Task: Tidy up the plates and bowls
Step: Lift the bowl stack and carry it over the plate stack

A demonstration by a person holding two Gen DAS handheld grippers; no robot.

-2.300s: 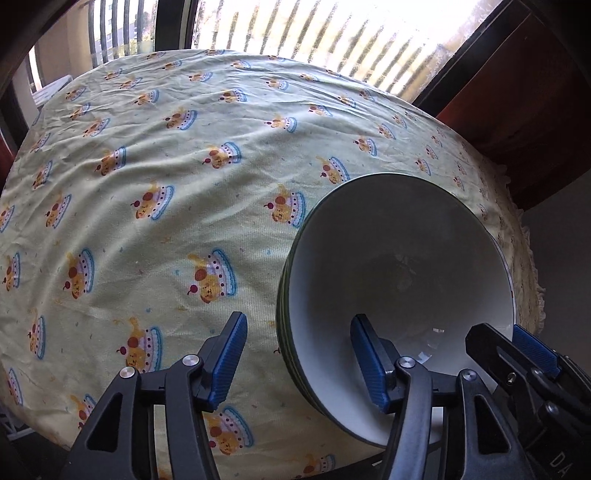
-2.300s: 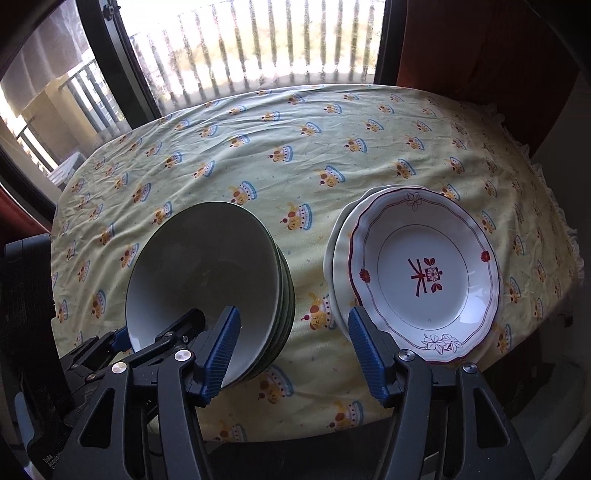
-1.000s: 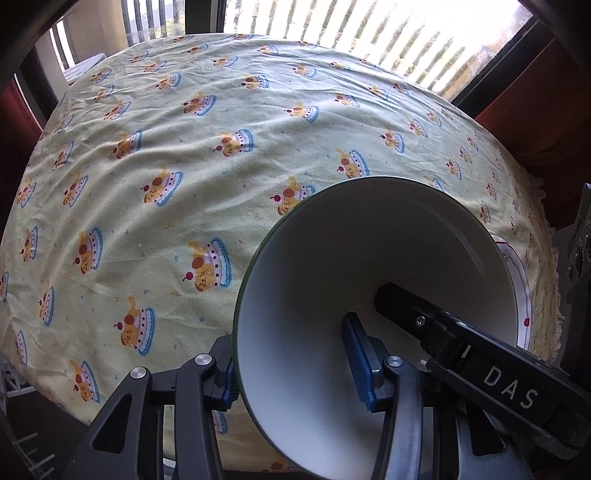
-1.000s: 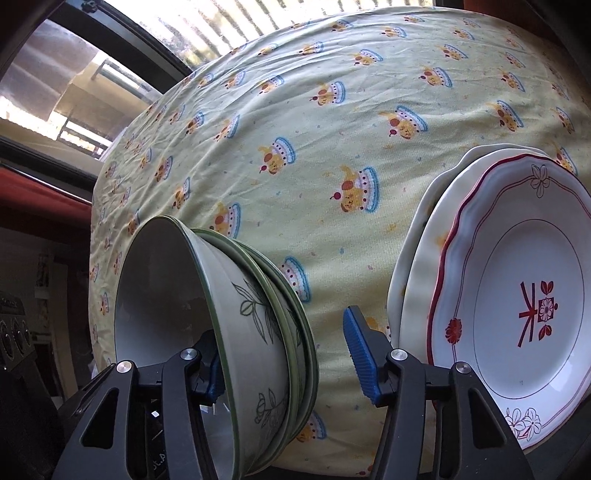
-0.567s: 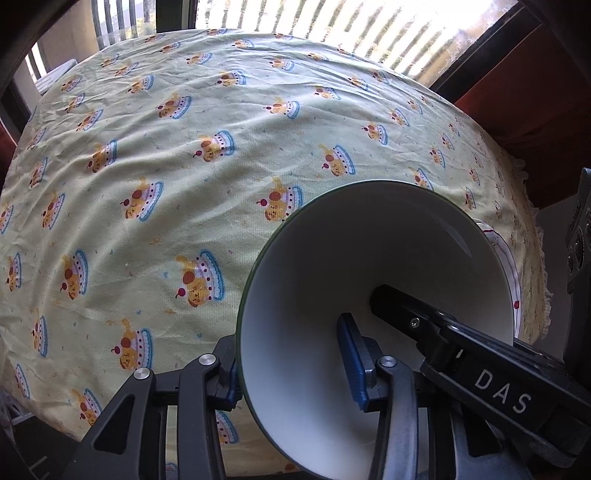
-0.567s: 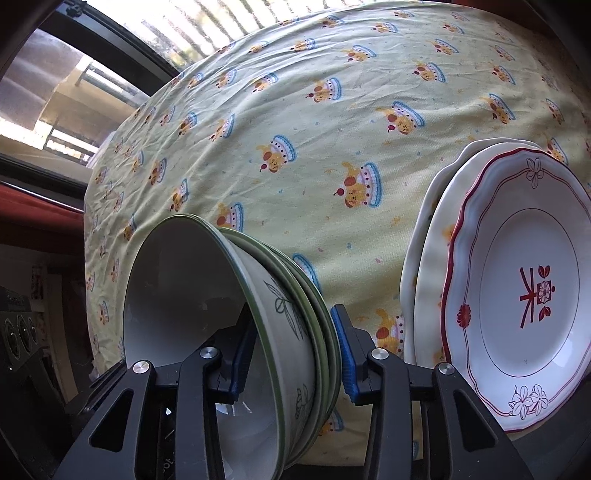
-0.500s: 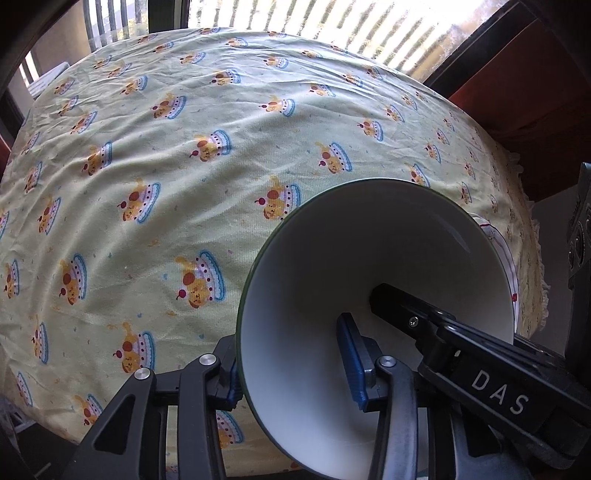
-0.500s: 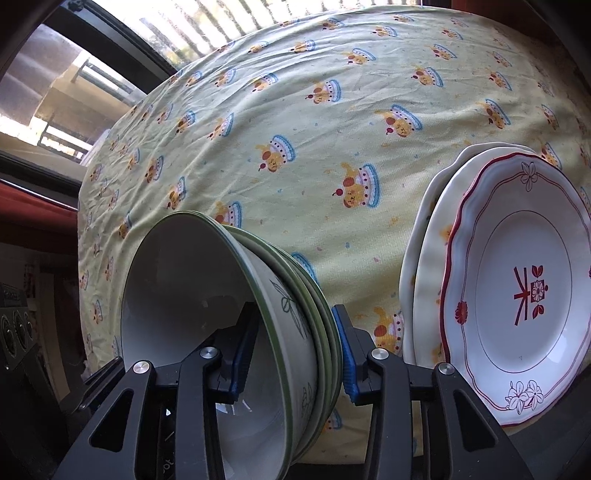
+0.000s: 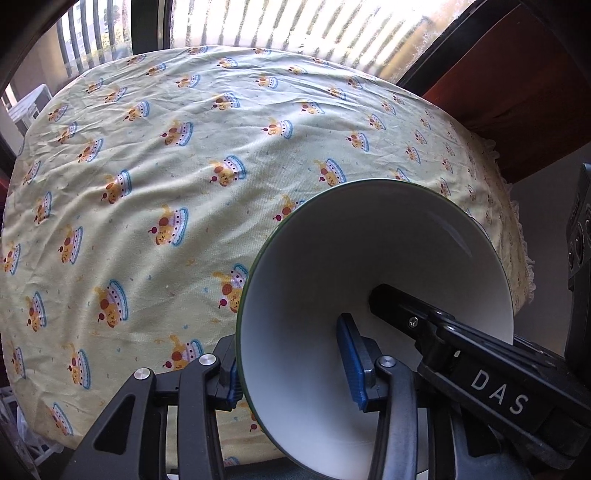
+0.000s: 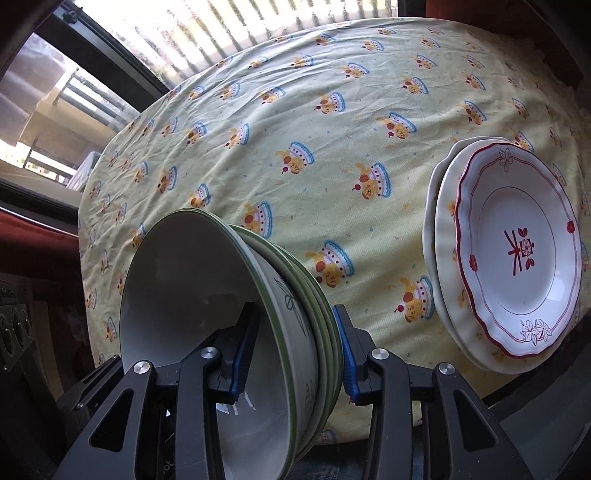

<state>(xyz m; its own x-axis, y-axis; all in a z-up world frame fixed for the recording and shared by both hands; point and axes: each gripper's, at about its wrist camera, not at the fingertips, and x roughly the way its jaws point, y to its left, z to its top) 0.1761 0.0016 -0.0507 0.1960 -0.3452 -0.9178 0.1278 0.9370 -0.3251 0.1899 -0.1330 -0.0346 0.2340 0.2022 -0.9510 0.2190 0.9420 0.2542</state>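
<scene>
**A:** So where was the stack of bowls (image 10: 229, 332) at that point? On the table or off it?

**B:** Looked lifted to me, tipped toward the cameras with the open mouth facing them. Both grippers had it by the rim, on opposite sides. In the right wrist view, the right gripper (image 10: 293, 354) had one blue pad inside the top bowl and the other against the outside of the nested rims, clamped tight on the whole stack. I counted maybe three or four green-edged rims, hard to say exactly.

**A:** And the left one?

**B:** Same deal. The left gripper (image 9: 295, 362) had one pad inside the white bowl (image 9: 369, 280) and one outside the wall, pinching it. Its jaws had just been closing onto that rim, and so had the right's. You could also see the right gripper's black finger (image 9: 406, 314) poking into the bowl from the right, the one with DAS printed on it.

**A:** Anything else on the table?

**B:** The stack of plates (image 10: 509, 251) sat to the right, well apart from the bowls, near the table's edge. The top plate was white with a red scalloped border and a red mark in the middle. All of it over that yellow tablecloth (image 10: 332, 155) with the cake print, window (image 9: 295, 26) behind.
</scene>
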